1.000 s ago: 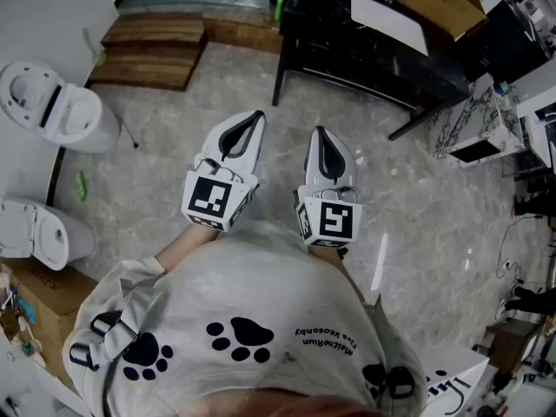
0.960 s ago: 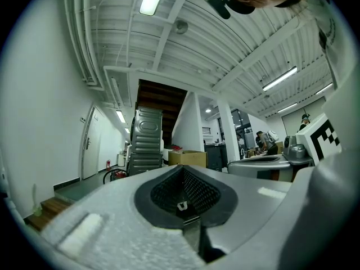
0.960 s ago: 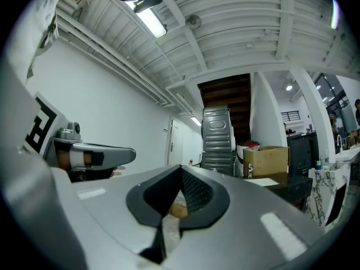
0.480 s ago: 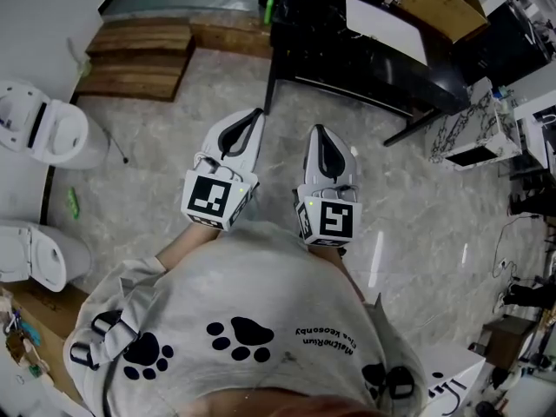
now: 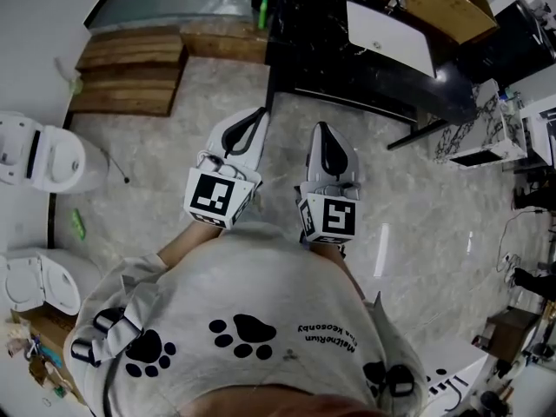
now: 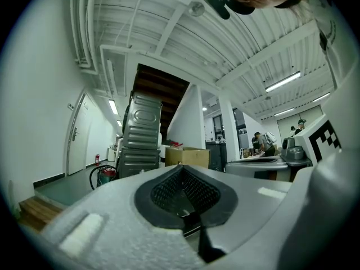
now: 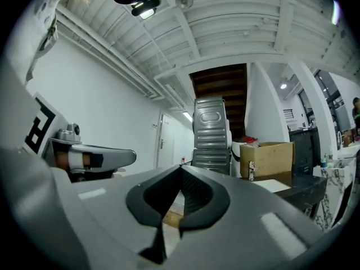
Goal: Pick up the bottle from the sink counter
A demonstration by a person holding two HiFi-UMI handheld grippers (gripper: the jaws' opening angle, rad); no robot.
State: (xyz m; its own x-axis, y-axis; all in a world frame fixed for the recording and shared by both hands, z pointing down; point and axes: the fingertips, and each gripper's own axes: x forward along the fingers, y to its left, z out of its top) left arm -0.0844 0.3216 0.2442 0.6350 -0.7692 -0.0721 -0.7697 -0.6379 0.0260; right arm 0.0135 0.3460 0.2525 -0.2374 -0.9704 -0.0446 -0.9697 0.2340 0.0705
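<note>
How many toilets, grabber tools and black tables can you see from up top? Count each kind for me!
Toilets: 2
Grippers: 2
Black table: 1
Total: 5
</note>
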